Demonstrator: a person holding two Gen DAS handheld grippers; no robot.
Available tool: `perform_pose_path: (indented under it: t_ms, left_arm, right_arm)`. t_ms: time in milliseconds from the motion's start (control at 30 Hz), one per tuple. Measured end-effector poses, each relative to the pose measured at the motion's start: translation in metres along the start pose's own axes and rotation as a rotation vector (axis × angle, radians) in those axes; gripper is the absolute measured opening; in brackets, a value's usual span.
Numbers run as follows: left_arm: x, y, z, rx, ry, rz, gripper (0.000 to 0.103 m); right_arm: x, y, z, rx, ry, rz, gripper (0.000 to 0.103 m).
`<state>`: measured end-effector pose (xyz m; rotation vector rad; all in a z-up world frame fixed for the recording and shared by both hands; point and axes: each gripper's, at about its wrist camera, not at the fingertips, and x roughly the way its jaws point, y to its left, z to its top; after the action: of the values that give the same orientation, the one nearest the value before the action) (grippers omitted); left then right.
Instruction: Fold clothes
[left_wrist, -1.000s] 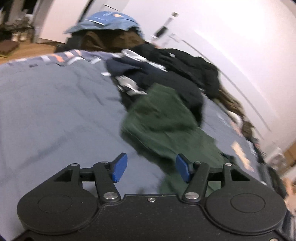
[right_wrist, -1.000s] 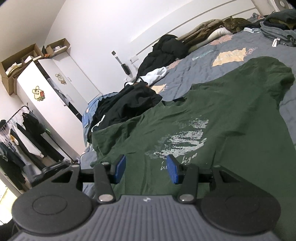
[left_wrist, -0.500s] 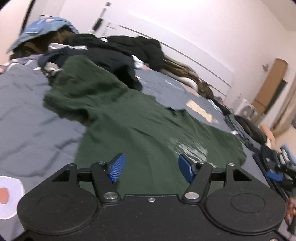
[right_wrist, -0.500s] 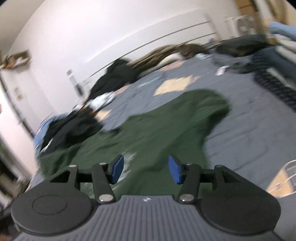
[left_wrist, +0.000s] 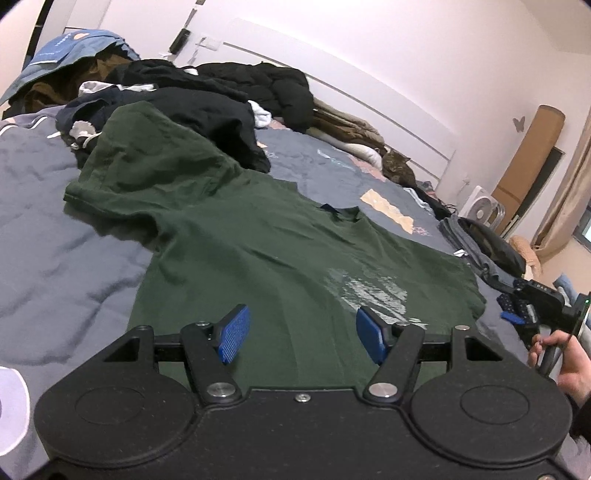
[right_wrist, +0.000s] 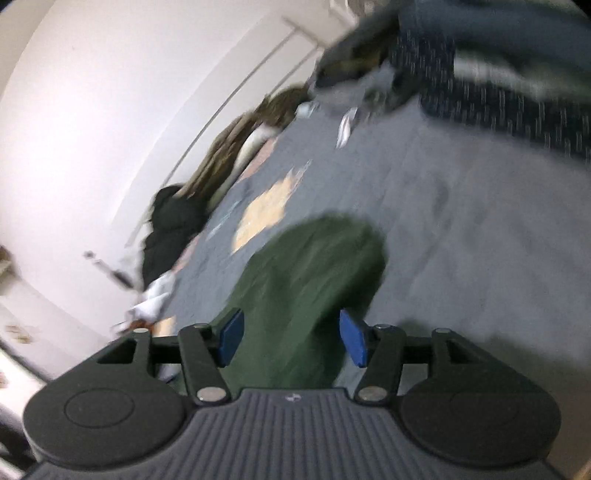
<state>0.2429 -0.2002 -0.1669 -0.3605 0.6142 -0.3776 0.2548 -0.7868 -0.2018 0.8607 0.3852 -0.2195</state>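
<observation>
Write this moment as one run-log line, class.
task: fold clothes | green T-shirt: flat on bed, print up | left hand-held gripper: open, empty | right hand-held gripper: opening, empty

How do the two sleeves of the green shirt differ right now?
In the left wrist view, the left sleeve is rumpled and rides up against the dark clothes pile; the right sleeve lies flat on the grey bedspread, clear of the pile. The left sleeve looks creased, the right one smoother. Both are short, unfolded and ungripped.

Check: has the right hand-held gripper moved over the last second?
Yes. The right hand-held gripper swung away from the dark green cotton T-shirt's chest print toward its sleeve, nearer the grey quilted bedspread.
</observation>
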Motion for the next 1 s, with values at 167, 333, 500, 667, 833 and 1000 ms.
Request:
perform_pose_path:
  t_ms: [167, 333, 500, 667, 833, 1000]
  left_arm:
    - [0.002, 0.009, 0.002, -0.035, 0.007, 0.009, 0.063]
    - [0.004, 0.009, 0.002, -0.040, 0.017, 0.012, 0.063]
    - [0.006, 0.010, 0.001, -0.044, 0.025, 0.020, 0.063]
    - [0.009, 0.011, -0.001, -0.049, 0.040, 0.028, 0.063]
    - [0.009, 0.011, -0.002, -0.049, 0.045, 0.029, 0.063]
    - [0.009, 0.012, -0.001, -0.048, 0.047, 0.028, 0.063]
  right_arm:
    - [0.015, -0.010, 0.027, -0.117, -0.044, -0.056, 0.057]
    - [0.050, -0.008, 0.026, -0.196, 0.091, -0.035, 0.057]
    - [0.076, -0.005, 0.018, -0.247, 0.150, -0.099, 0.053]
    - [0.067, 0.004, 0.028, -0.197, 0.144, -0.051, 0.011]
    - [0.044, 0.040, 0.052, -0.291, 0.113, -0.044, 0.008]
    - [0.044, 0.085, 0.037, -0.777, 0.221, -0.278, 0.010]
